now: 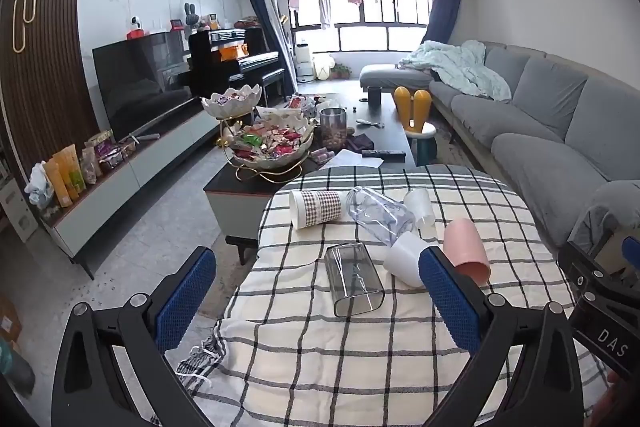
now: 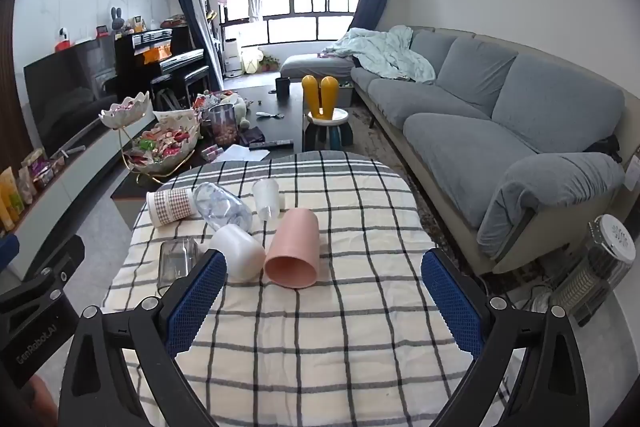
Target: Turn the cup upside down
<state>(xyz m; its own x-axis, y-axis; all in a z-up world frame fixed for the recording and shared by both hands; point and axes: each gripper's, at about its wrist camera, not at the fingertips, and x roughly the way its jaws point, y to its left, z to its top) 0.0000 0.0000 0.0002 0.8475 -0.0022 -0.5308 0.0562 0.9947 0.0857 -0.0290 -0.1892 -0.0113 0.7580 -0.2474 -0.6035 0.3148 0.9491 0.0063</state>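
The left gripper (image 1: 316, 303) hangs above the near edge of the table with its blue-padded fingers (image 1: 186, 297) spread wide and nothing between them. Just beyond its gap lies a smoky grey transparent square-sided cup (image 1: 352, 281) on its side, its open mouth turned toward the near edge. The right gripper (image 2: 324, 303) is likewise splayed and empty, hovering over the near part of the white cloth with black check lines (image 2: 340, 327) that covers the table.

Directly ahead of the right gripper lies a pale pink plastic cup (image 2: 294, 253) on its side, mouth facing near. Touching its left flank is a white matte plastic cup (image 2: 240, 253), also lying down, with its closed base turned toward the camera in the right wrist view. Farther back, a clear plastic bottle-shaped tumbler (image 2: 222, 207) lies tipped over, and left of it rests a white cup with a brown gingham sleeve (image 2: 170, 207) on its side. To the right of the tumbler, a small frosted translucent cup (image 2: 267, 199) stands, though whether its mouth is up or down cannot be told.

Beyond the table stands a dark coffee table (image 1: 384, 143) carrying a white scalloped two-tier candy bowl (image 1: 272, 143). A grey sectional sofa (image 2: 500, 131) runs along the right, and a black flat television (image 1: 144, 83) stands at the left.
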